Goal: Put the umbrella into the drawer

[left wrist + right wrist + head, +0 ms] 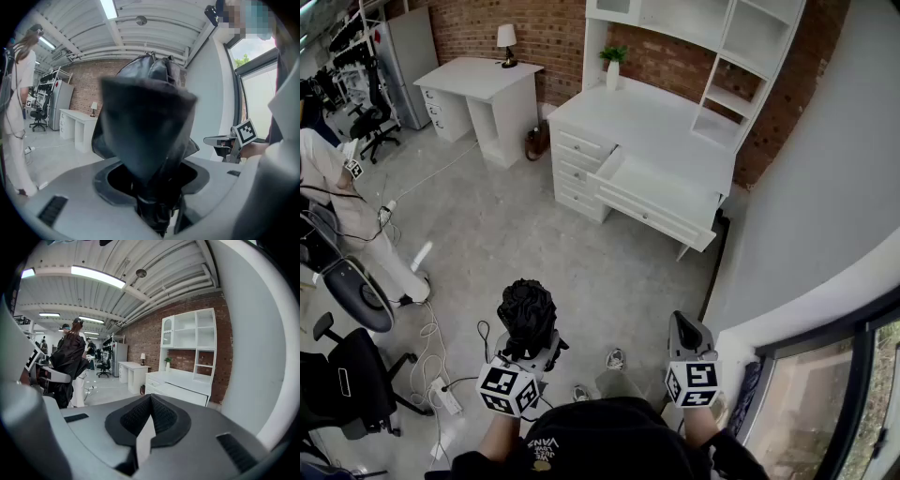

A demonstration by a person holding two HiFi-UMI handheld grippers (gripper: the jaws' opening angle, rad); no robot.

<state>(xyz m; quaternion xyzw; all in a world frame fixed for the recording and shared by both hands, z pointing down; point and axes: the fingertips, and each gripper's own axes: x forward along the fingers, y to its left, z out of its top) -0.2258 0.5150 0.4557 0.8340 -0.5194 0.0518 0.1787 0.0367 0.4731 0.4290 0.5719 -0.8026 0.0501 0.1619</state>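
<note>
A white desk (647, 122) stands well apart across the floor, with one open drawer (661, 192) facing the person. The left gripper (531, 349) pinches one folded black umbrella (527, 314) near its base, upright. It likely needs carrying steadily, then laying lengthwise in the drawer. The right gripper (686, 330) is empty, fingers pressed together. Count: one desk, one open drawer, one umbrella, two grippers.

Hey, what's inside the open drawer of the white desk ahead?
The drawer shows only its bare white bottom; nothing lies in the pulled-out part. Its back end, under the desktop, is covered and can't be seen.
</note>
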